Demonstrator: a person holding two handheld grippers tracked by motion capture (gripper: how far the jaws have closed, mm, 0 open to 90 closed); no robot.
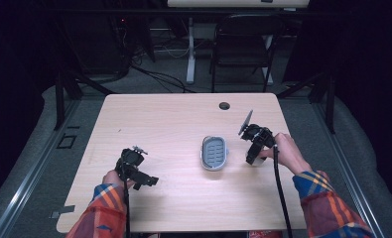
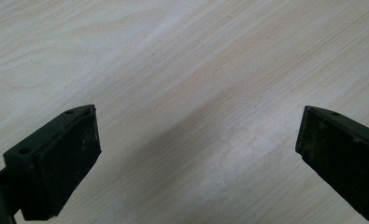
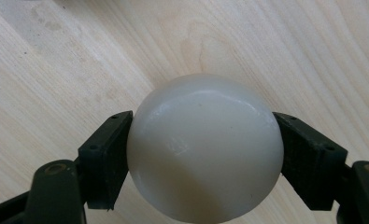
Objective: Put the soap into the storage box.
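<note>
Nearest the person, the left gripper (image 1: 151, 181) rests on the table (image 1: 173, 119) with its jaws spread wide over bare wood, apparently idle. Further out, the right gripper (image 1: 253, 160) clamps a smooth white rounded piece (image 3: 205, 148) (soap, perhaps) between both pads, just right of the grey soap dish (image 1: 214, 152), probably its destination.

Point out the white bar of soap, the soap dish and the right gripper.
soap (image 3: 205, 149): right gripper view, middle of its rounded face.
soap dish (image 1: 204, 159): high view, left rim.
right gripper (image 3: 205, 154): right gripper view, between the jaws.
</note>
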